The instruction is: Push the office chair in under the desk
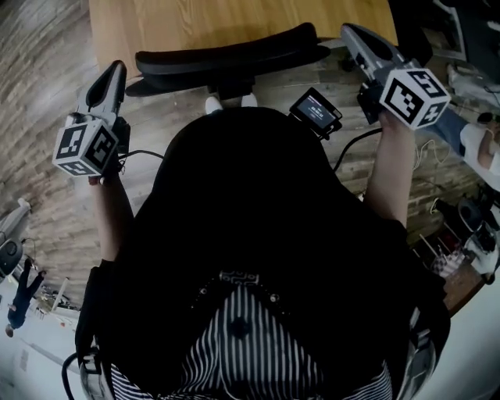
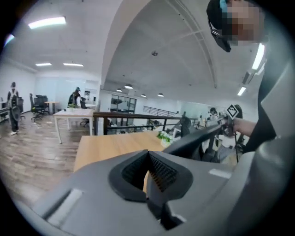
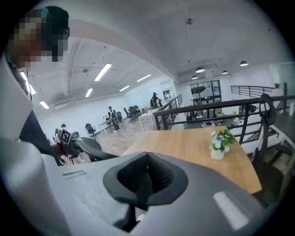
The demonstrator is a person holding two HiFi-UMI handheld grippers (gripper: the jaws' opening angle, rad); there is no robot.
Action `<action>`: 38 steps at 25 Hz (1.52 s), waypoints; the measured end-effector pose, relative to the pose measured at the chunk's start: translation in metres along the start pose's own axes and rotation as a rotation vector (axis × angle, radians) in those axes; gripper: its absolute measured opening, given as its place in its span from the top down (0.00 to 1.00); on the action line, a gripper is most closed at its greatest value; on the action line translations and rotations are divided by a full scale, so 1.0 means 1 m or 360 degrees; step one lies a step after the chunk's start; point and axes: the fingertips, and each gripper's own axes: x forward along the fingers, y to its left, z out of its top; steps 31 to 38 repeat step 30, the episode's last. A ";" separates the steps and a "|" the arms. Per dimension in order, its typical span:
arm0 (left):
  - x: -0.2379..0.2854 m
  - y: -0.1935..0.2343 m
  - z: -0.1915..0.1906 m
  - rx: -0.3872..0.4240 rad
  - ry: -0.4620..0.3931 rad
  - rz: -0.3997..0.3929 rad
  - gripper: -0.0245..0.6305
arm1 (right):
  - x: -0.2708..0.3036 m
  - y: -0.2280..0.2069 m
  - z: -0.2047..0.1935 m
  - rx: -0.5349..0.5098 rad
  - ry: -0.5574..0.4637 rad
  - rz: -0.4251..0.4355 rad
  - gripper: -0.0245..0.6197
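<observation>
chair: black office chair (image 1: 234, 56) dead ahead, top edge by the light wooden worktop (image 1: 234, 19) | tongs: left tongs (image 1: 116, 72) and right tongs (image 1: 349, 33) both pressed together, empty, flanking it | tip: I'd push evenly with both tips, straight, so it doesn't swivel

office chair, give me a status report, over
Left claw and right claw shut, empty, one off each end of the office chair backrest. Backrest at the desk edge; seat out of sight. No obstruction visible.
</observation>
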 end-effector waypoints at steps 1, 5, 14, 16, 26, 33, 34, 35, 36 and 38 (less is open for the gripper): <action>-0.005 -0.003 0.018 -0.0021 -0.0073 0.0052 0.95 | -0.006 0.002 0.012 -0.0010 -0.0049 -0.0008 0.96; 0.005 -0.060 0.087 -0.0043 -0.0283 -0.0014 0.96 | -0.003 0.053 0.048 -0.0300 -0.0150 0.0045 0.96; 0.044 -0.133 0.129 0.0208 -0.0359 -0.0188 0.96 | 0.033 0.150 0.063 -0.0390 -0.0262 0.0239 0.96; 0.039 -0.132 0.127 0.0196 -0.0366 -0.0188 0.96 | 0.032 0.147 0.060 -0.0399 -0.0244 0.0230 0.96; 0.021 -0.122 0.128 0.0197 -0.0363 -0.0210 0.96 | 0.025 0.134 0.058 -0.0386 -0.0243 0.0196 0.96; 0.019 -0.121 0.122 0.0200 -0.0360 -0.0211 0.96 | 0.028 0.142 0.059 -0.0412 -0.0255 0.0210 0.96; 0.019 -0.121 0.122 0.0200 -0.0360 -0.0211 0.96 | 0.028 0.142 0.059 -0.0412 -0.0255 0.0210 0.96; 0.019 -0.121 0.122 0.0200 -0.0360 -0.0211 0.96 | 0.028 0.142 0.059 -0.0412 -0.0255 0.0210 0.96; 0.019 -0.121 0.122 0.0200 -0.0360 -0.0211 0.96 | 0.028 0.142 0.059 -0.0412 -0.0255 0.0210 0.96; 0.019 -0.121 0.122 0.0200 -0.0360 -0.0211 0.96 | 0.028 0.142 0.059 -0.0412 -0.0255 0.0210 0.96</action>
